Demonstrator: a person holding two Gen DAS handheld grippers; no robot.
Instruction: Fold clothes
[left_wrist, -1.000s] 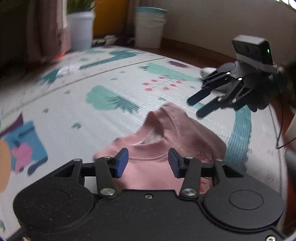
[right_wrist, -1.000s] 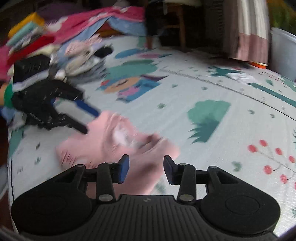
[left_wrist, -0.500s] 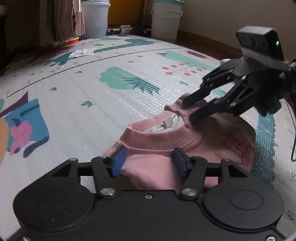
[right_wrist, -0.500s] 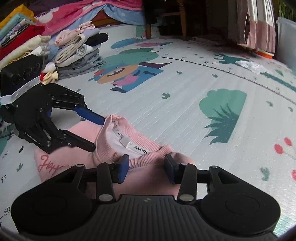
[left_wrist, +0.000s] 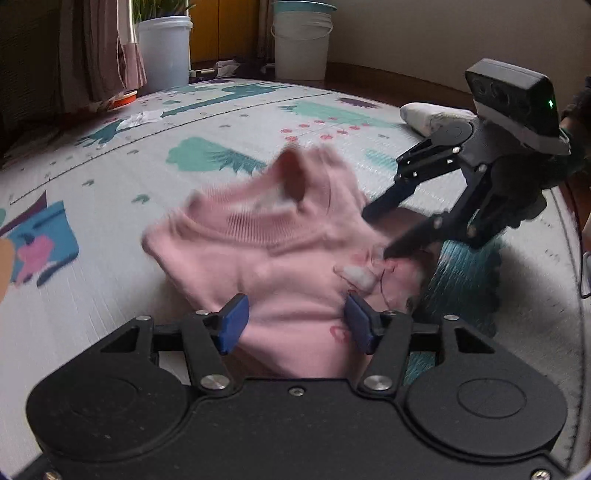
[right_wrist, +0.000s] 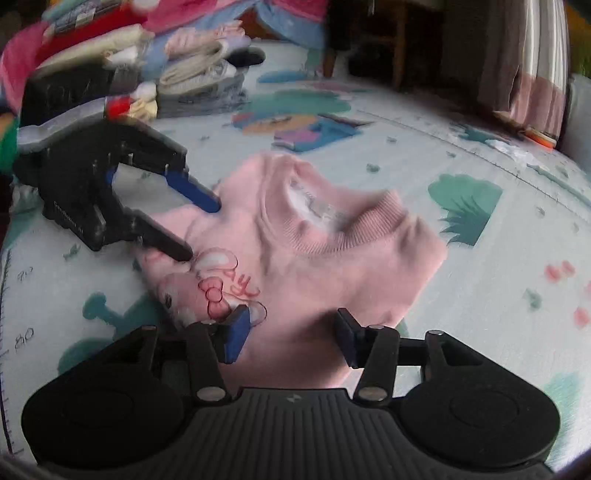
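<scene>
A small pink sweatshirt (left_wrist: 280, 251) lies bunched on the patterned play mat, collar up and motion-blurred; it also shows in the right wrist view (right_wrist: 314, 251) with a bow print on its front. My left gripper (left_wrist: 293, 323) is open, its blue pads either side of the sweatshirt's near edge; it shows in the right wrist view (right_wrist: 199, 225) at the garment's left edge. My right gripper (right_wrist: 288, 332) is open over the near hem; it shows in the left wrist view (left_wrist: 376, 232) at the garment's right side.
The play mat (left_wrist: 110, 295) covers the floor. Two white buckets (left_wrist: 301, 44) and a curtain (left_wrist: 96, 48) stand at the far edge. A folded white item (left_wrist: 432, 116) lies at the right. Stacks of folded clothes (right_wrist: 192, 74) sit at the far left in the right wrist view.
Both grippers have drawn back towards the sweatshirt's lower part. The garment has shifted and is blurred; its collar now stands up and the printed front shows.
</scene>
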